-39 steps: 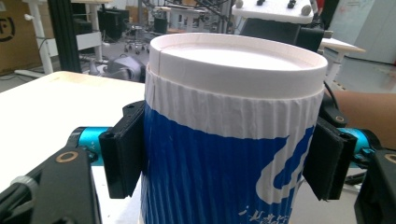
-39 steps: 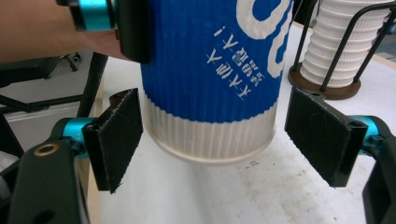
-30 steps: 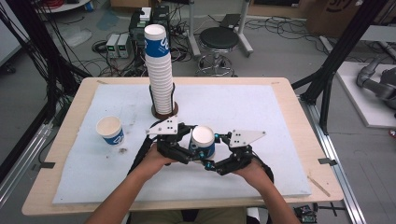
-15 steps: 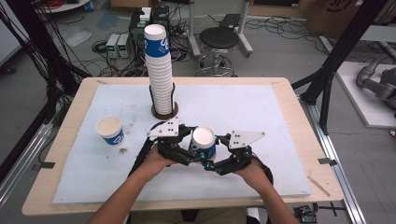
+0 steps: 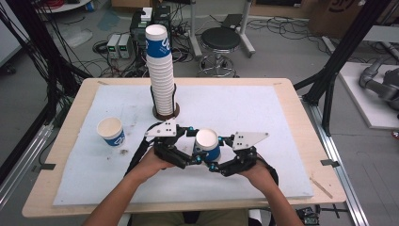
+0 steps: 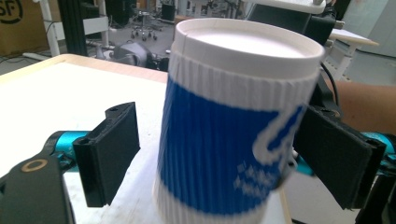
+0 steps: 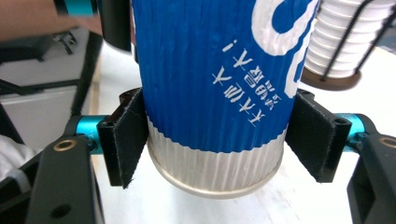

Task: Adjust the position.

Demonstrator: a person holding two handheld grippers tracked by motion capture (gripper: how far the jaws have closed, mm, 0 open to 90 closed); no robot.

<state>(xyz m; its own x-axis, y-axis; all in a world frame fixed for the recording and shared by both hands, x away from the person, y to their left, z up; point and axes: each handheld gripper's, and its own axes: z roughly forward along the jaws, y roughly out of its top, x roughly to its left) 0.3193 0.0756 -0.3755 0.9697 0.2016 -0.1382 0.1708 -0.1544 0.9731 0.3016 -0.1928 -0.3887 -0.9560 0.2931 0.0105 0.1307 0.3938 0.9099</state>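
Note:
A blue-and-white ribbed paper cup stands upright between my two grippers at the front middle of the white mat. My right gripper is shut on it. Its jaws have just been closing, and both pads press the cup low on its sides. My left gripper is open, its jaws having just been opening. The cup stands between its jaws, with a clear gap at the left pad and the other pad close beside the cup.
A tall stack of matching cups rises from a round wire holder just behind the grippers. One loose cup stands upright at the left of the mat. The wooden table edge borders the mat.
Both hands and the cup stay in about the same spot. The right gripper's jaws have drawn in onto the cup, and the left gripper's jaws have spread away from it.

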